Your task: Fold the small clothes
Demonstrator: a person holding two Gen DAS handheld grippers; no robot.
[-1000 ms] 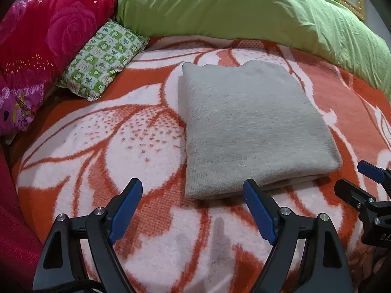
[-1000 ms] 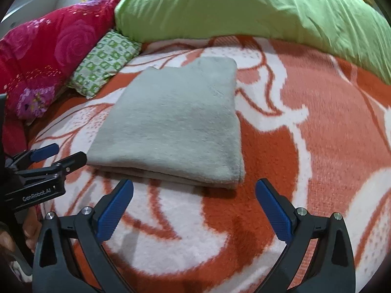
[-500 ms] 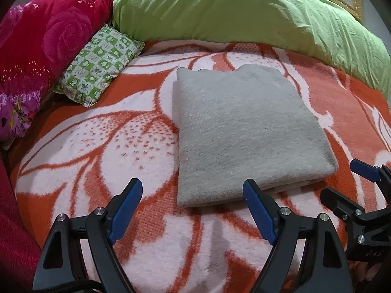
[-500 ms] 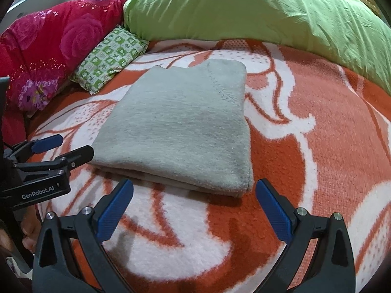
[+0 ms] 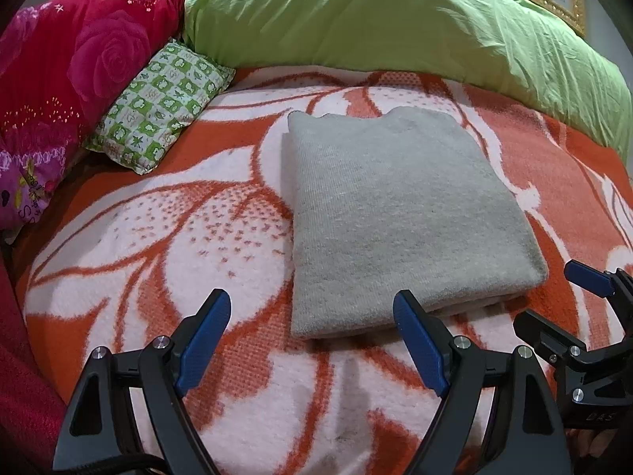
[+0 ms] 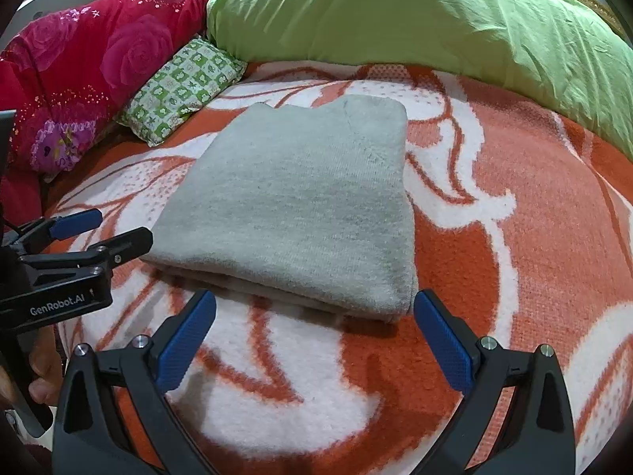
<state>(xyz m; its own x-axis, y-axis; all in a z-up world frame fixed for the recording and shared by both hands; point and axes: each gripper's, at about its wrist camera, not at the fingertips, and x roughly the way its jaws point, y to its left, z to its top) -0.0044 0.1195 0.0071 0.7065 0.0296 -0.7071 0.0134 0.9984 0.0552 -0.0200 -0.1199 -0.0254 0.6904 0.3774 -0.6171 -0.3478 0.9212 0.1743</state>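
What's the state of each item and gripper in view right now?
grey garment: folded, flat on blanket, untouched
left gripper: open, empty
right gripper: open, empty
checked pillow: lying against red bedding
green duvet: bunched behind garment

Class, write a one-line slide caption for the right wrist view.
Folded grey garment on an orange-and-white blanket, both open grippers, right and left, at its near edge.
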